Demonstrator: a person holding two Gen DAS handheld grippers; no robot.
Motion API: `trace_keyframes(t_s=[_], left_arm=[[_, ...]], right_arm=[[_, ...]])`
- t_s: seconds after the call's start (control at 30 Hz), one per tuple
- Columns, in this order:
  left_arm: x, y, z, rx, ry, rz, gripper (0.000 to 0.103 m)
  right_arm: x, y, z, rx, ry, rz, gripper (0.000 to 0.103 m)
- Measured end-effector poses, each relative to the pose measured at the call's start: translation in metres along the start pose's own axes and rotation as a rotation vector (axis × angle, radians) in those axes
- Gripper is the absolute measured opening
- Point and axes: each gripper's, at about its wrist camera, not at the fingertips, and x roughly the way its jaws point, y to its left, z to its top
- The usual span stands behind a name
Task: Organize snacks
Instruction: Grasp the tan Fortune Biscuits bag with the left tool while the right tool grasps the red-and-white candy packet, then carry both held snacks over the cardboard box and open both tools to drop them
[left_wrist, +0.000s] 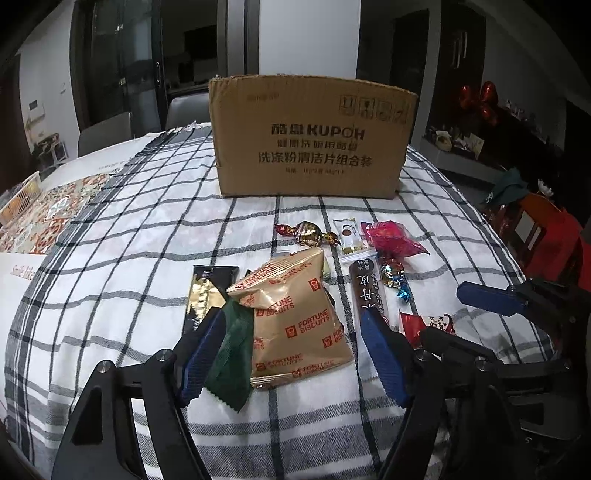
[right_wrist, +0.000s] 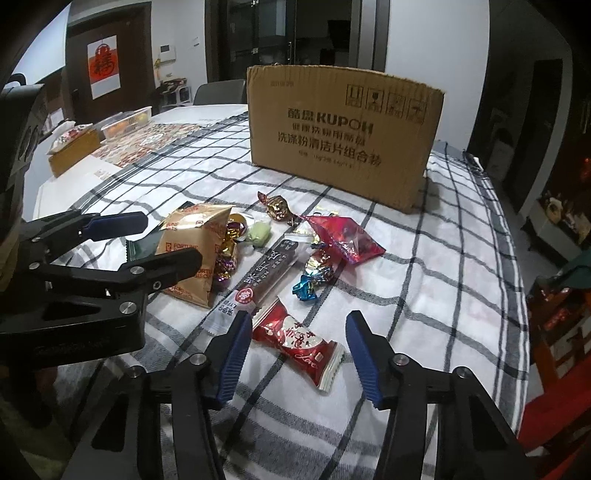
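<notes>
Snacks lie on a checked cloth before a cardboard box (left_wrist: 312, 136), which also shows in the right wrist view (right_wrist: 343, 129). My left gripper (left_wrist: 291, 332) is open around a gold Fortune Biscuits bag (left_wrist: 295, 321), low over it, with a dark green packet (left_wrist: 231, 354) by its left finger. My right gripper (right_wrist: 295, 336) is open around a red-and-white candy packet (right_wrist: 299, 341). The bag also shows in the right wrist view (right_wrist: 194, 254). A long dark snack stick (right_wrist: 269, 273) and a pink-red packet (right_wrist: 343, 236) lie nearby.
Foil-wrapped candies (right_wrist: 277, 206) and a blue one (right_wrist: 304, 290) lie scattered. A black-gold packet (left_wrist: 207, 291) is left of the bag. A wooden box (right_wrist: 74, 151) and plastic container (right_wrist: 125, 122) stand far left. Red items (left_wrist: 546, 236) sit beyond the table's right edge.
</notes>
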Motion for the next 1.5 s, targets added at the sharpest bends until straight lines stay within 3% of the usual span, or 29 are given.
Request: trace_keyframes(t_s=[0.23,0.5,0.63,0.73,0.83,1.5], left_arm=[[0.011,-0.003,0.002,0.004,0.022,-0.002,0.075],[0.019,-0.002,0.002,-0.006,0.048,-0.020,0.072],[0.023,-0.001,0.002,-0.008,0.066,-0.043,0.063],[0.024,0.000,0.001,-0.012,0.075,-0.056,0.053],[0.024,0.002,0.001,-0.013,0.084,-0.083,0.045],[-0.034,0.006,0.017,0.074,-0.035,-0.120,0.045]], right_arm=[[0.009,-0.003,-0.002,-0.021,0.019,0.039,0.046],[0.019,0.001,-0.004,-0.077,0.048,0.066,0.045],[0.023,-0.001,-0.006,-0.056,0.073,0.080,0.028],[0.021,-0.002,-0.005,-0.029,0.068,0.075,0.024],[0.017,-0.003,-0.003,0.013,0.053,0.064,0.024],[-0.042,0.008,0.022,0.209,-0.097,-0.015,0.024]])
